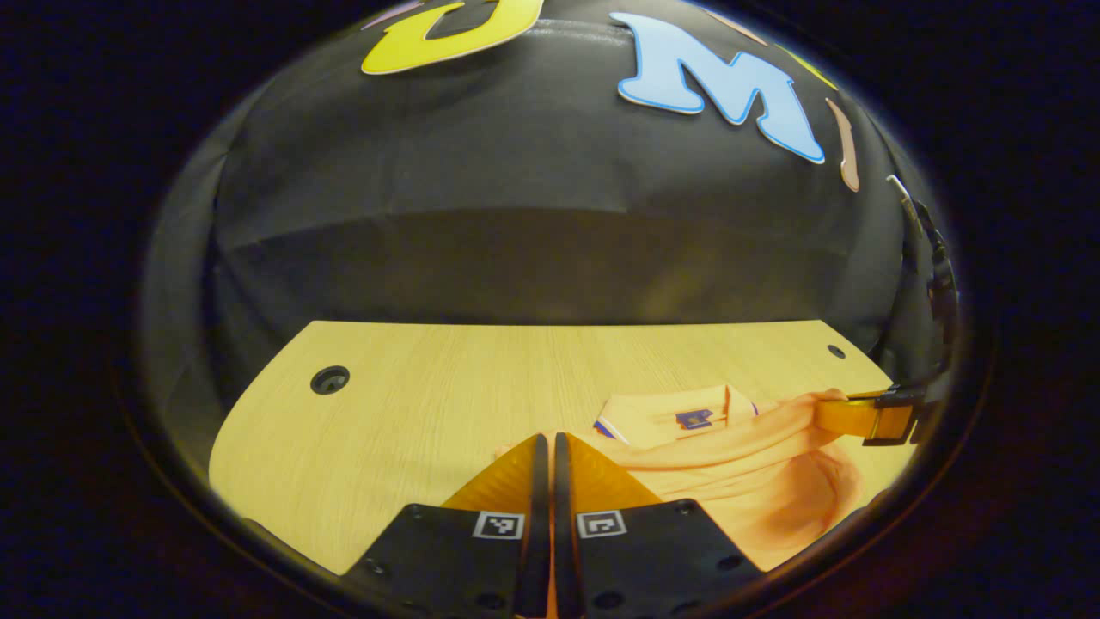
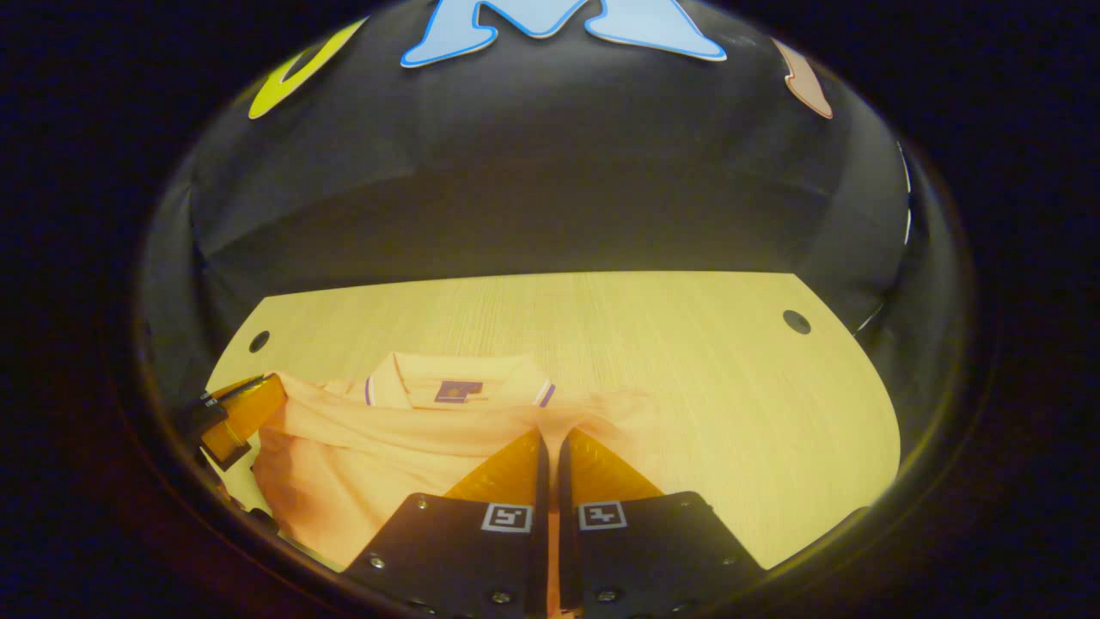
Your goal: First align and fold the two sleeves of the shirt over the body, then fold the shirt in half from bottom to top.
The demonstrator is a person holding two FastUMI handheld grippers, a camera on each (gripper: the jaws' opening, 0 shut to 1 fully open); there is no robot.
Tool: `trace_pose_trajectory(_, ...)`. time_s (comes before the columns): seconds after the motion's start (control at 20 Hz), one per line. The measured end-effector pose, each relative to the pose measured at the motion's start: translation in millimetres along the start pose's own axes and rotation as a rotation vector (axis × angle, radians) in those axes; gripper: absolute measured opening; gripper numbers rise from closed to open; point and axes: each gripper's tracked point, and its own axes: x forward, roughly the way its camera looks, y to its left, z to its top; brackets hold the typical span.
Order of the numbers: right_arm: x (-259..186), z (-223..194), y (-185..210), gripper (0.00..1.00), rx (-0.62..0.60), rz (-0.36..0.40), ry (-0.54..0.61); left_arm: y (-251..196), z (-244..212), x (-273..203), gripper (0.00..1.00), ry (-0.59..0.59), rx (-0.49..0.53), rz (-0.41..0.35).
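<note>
Shirt (image 2: 404, 456), orange with a collar (image 2: 455, 387), lay bunched on the wooden table (image 2: 687, 387), its collar toward the black cloth wall (image 2: 533, 198). Round holes (image 2: 797, 321) sat near the table's far corners, well apart from the cloth. Nothing stood between the grippers and the garment. The left gripper (image 1: 550, 443) had its fingers pressed together on a fold of the shirt's edge. The right gripper (image 2: 550, 438) was likewise closed, pinching fabric at the shirt's other side.

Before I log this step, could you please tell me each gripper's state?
Left gripper: shut on the orange polo shirt.
Right gripper: shut on it too.
</note>
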Motion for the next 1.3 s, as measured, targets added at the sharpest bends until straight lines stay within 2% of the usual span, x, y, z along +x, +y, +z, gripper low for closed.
trace_pose_trajectory(0.05,0.6,1.7,-1.3,0.06,-0.010,-0.007,-0.004,-2.8,-1.7,-1.0,0.10,0.004,0.002,-0.013)
trace_pose_trajectory(0.1,-4.0,2.3,-1.0,0.11,-0.018,-0.012,-0.008,-1.9,-2.3,-4.2,0.10,0.003,0.013,-0.006)
trace_pose_trajectory(0.2,-13.5,3.4,-2.6,0.27,-0.034,-0.022,-0.016,-3.0,0.2,-13.0,0.25,-0.004,0.023,0.001)
trace_pose_trajectory(0.25,-16.8,3.5,-2.5,0.31,-0.040,-0.021,-0.024,-3.8,2.7,-18.3,0.28,-0.011,0.019,-0.003)
trace_pose_trajectory(0.3,-21.1,3.9,-2.1,0.38,-0.050,-0.016,-0.031,-6.0,5.1,-25.7,0.39,-0.022,0.012,-0.008)
trace_pose_trajectory(0.35,-25.4,2.9,-1.1,0.47,-0.062,-0.011,-0.035,-6.5,7.6,-33.0,0.50,-0.034,0.004,-0.009)
trace_pose_trajectory(0.4,-30.4,1.9,-0.2,0.60,-0.072,-0.003,-0.041,-7.4,9.9,-41.6,0.60,-0.044,-0.005,-0.007)
trace_pose_trajectory(0.45,-36.3,2.4,-0.2,0.69,-0.079,0.000,-0.055,-7.0,10.7,-50.1,0.63,-0.052,-0.012,-0.003)
trace_pose_trajectory(0.5,-43.6,4.2,-0.4,0.82,-0.083,0.003,-0.076,-7.9,12.8,-59.4,0.69,-0.063,-0.014,0.000)
trace_pose_trajectory(0.55,-51.4,4.8,-0.4,0.88,-0.084,0.008,-0.094,-11.5,16.2,-69.2,0.70,-0.076,-0.013,-0.001)
trace_pose_trajectory(0.65,-68.3,7.2,-1.7,0.91,-0.083,0.017,-0.128,-16.5,22.7,-88.5,0.85,-0.100,-0.005,0.005)
trace_pose_trajectory(0.7,-77.7,9.9,-2.8,0.96,-0.087,0.024,-0.147,-19.2,25.9,-98.9,0.84,-0.110,-0.007,0.009)
trace_pose_trajectory(0.85,-108.8,17.2,-10.5,0.97,-0.101,0.031,-0.204,-29.6,37.9,-128.4,0.95,-0.156,0.002,0.025)
trace_pose_trajectory(1.05,-157.3,32.4,-30.2,0.97,-0.093,0.024,-0.287,-50.3,57.7,-171.8,0.95,-0.252,-0.002,0.020)
trace_pose_trajectory(1.3,-217.5,45.0,-56.4,0.96,-0.181,0.003,-0.422,-80.9,79.1,-232.4,0.94,-0.374,-0.004,0.036)
